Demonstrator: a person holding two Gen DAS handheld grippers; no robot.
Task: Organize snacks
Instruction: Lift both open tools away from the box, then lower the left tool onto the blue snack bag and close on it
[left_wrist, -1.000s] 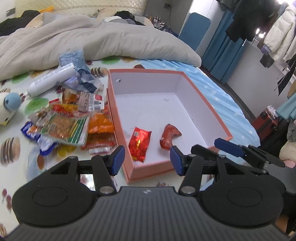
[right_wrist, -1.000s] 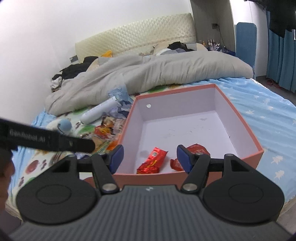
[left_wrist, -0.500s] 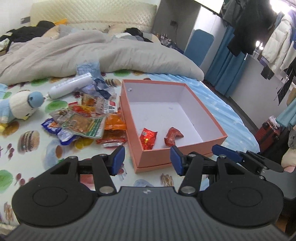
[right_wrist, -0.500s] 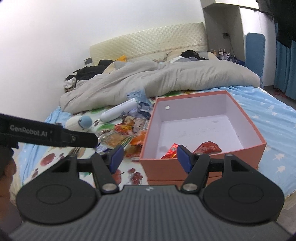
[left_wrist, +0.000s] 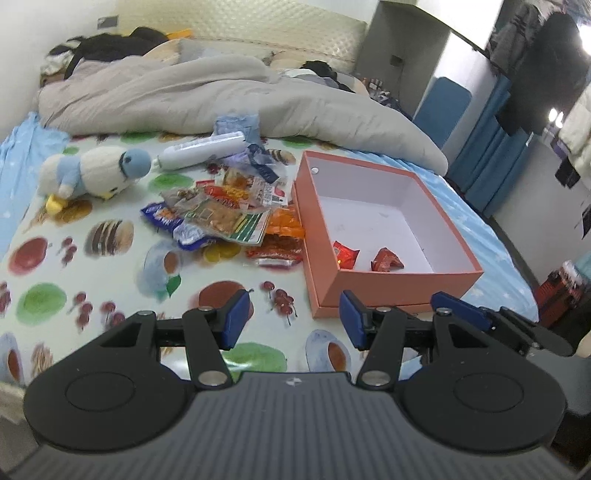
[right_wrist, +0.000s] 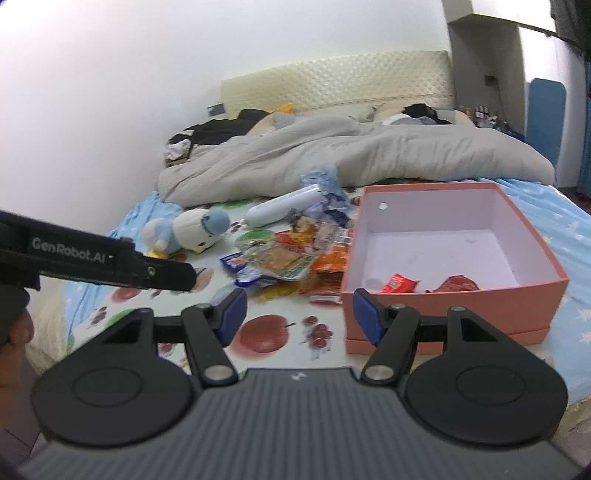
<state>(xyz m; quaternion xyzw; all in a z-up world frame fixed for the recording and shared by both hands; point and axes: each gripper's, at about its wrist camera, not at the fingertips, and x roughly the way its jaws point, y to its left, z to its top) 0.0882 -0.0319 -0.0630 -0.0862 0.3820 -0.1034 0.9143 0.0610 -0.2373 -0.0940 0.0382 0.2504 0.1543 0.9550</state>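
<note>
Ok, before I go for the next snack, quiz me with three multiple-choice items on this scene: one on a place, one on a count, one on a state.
1. Where does the snack pile lie relative to the pink box?
A. inside it
B. beside it on the printed bedsheet, on the plush penguin's side
C. on the grey duvet

2. How many red snack packets lie in the box?
A. none
B. two
C. five

3. How do the left hand-held gripper and the right hand-held gripper stand?
A. both open and empty
B. left shut on a packet
C. right shut on the box wall

Answers:
1 B: the pile lies on the sheet between the plush penguin and the box.
2 B: one packet and another lie on the box floor.
3 A: only bedding and the box show between each pair of fingers.
</note>
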